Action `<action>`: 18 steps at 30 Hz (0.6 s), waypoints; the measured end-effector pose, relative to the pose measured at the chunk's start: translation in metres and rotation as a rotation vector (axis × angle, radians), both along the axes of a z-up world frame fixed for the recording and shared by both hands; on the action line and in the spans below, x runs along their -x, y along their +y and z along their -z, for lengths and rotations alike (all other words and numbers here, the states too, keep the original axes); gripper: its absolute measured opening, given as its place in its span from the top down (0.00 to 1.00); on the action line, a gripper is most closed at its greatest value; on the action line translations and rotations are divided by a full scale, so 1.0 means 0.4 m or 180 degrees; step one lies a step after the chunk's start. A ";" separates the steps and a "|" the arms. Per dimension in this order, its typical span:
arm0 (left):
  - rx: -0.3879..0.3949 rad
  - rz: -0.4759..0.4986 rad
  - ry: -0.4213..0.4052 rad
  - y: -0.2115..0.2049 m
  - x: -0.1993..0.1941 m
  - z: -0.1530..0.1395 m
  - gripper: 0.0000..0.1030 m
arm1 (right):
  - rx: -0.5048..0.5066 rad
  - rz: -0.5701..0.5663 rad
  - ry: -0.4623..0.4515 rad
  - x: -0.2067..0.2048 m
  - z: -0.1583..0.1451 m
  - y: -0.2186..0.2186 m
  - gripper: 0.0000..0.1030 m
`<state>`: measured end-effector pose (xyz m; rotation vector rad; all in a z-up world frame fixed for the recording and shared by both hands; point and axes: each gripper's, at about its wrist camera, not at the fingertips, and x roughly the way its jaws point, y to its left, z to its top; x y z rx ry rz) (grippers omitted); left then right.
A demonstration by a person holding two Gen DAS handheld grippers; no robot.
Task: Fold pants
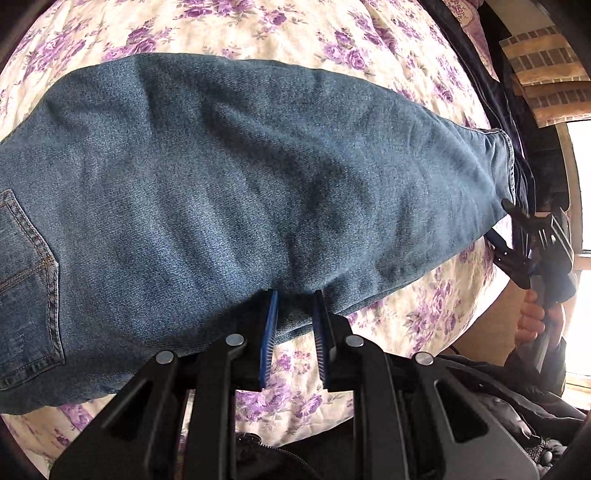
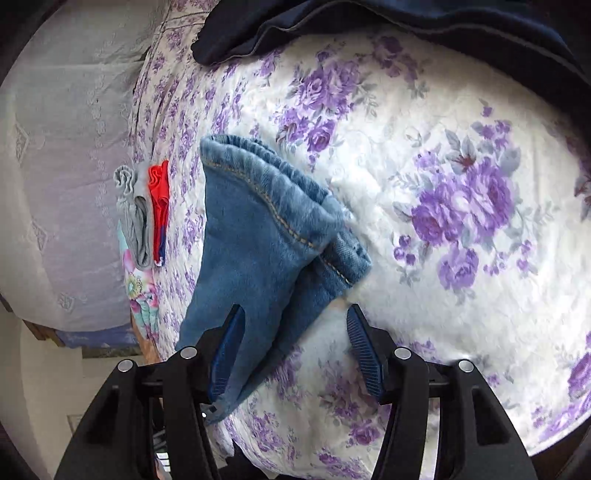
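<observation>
Blue jeans lie stretched across the purple-flowered bedspread, back pocket at the left and leg hem at the far right. My left gripper points down at the near edge, shut on a fold of denim between its blue pads. In the right wrist view the hem end of the jeans lies crumpled on the bedspread. My right gripper is open wide; the denim lies loose between its fingers, draped by the left finger. From the left wrist view that right gripper sits at the hem, held by a hand.
A dark navy garment lies along the far side of the bed. Small folded grey and red clothes and a flowered piece sit near the bed's edge. A white lace cloth hangs beyond. A bright window is at the right.
</observation>
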<state>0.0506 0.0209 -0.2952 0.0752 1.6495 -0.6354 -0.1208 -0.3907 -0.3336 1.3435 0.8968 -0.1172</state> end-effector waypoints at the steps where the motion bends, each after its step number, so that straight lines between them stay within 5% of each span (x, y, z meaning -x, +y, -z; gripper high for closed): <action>1: -0.0002 -0.0009 0.0016 -0.002 -0.002 0.001 0.83 | -0.0003 0.0042 -0.0039 -0.009 0.001 -0.009 0.44; 2: -0.0008 -0.0014 0.0028 -0.004 -0.003 0.002 0.83 | 0.0020 0.0056 -0.0025 -0.019 0.000 -0.012 0.51; 3: -0.0020 -0.0016 0.0034 -0.010 -0.005 0.001 0.83 | 0.0115 0.0025 -0.0028 -0.026 -0.008 -0.015 0.79; 4: -0.0028 -0.0009 0.0029 -0.007 -0.007 -0.002 0.83 | 0.0212 -0.0054 -0.0029 -0.034 -0.017 -0.013 0.83; 7: -0.0028 0.0050 -0.0063 -0.024 -0.008 -0.035 0.84 | 0.0519 -0.0176 0.0060 -0.045 -0.050 0.003 0.85; 13: 0.0444 0.0372 -0.0257 -0.156 -0.015 -0.141 0.84 | 0.0668 -0.0345 0.0171 -0.053 -0.067 -0.002 0.84; 18: 0.0666 0.0352 -0.0238 -0.310 -0.041 -0.107 0.89 | 0.0679 -0.0391 0.0217 -0.054 -0.073 -0.003 0.84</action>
